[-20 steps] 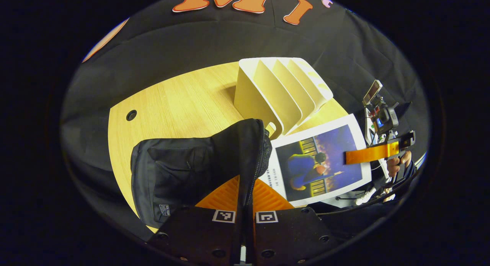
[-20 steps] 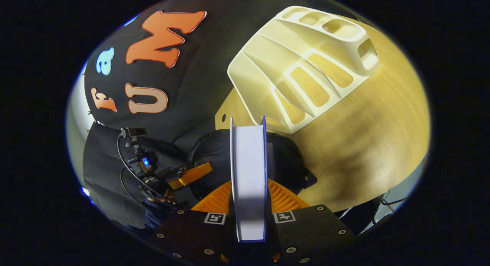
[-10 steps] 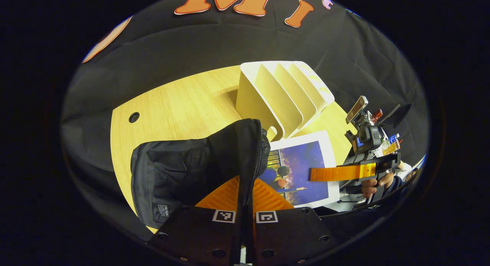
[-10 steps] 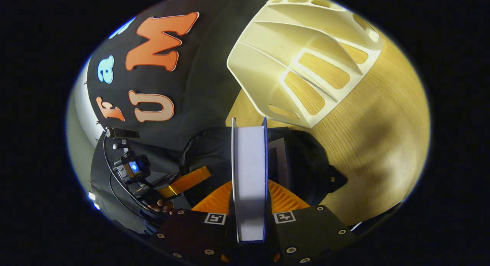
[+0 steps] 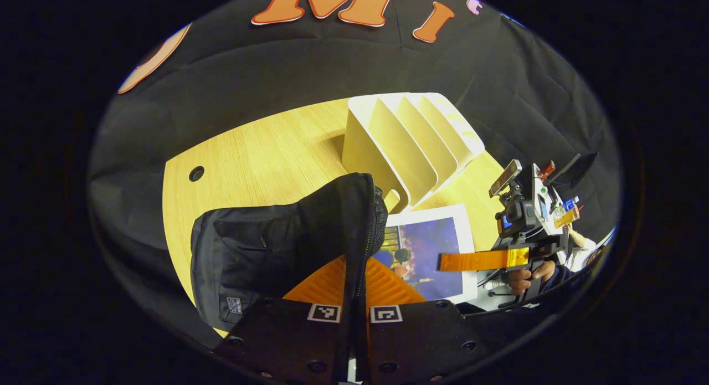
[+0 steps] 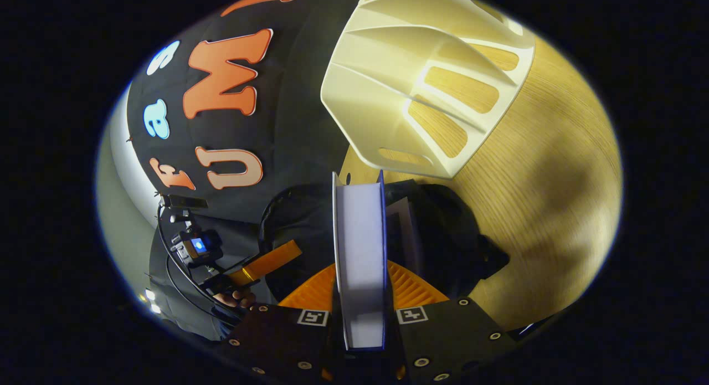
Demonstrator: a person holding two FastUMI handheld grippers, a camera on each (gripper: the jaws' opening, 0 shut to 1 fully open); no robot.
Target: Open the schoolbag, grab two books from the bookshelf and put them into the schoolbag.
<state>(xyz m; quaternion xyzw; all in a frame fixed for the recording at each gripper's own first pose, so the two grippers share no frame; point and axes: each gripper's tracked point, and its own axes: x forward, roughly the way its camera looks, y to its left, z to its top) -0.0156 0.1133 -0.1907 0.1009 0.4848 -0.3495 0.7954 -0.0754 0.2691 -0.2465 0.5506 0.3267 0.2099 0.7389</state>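
The left gripper (image 5: pixel 354 274) was clamped on the raised edge of the black schoolbag (image 5: pixel 266 252), which sat on the wooden table (image 5: pixel 260 152) in front of the pale bookshelf (image 5: pixel 404 141). The right gripper (image 6: pixel 359 274) pinched a book (image 6: pixel 359 252) by its edge between both fingers, over the bag's mouth, where another book (image 6: pixel 403 230) already stood inside.

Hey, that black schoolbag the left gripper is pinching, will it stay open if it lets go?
Probably not. The schoolbag looks soft: its fabric tents up at the left gripper and sags below. Its mouth would likely slump against the book.
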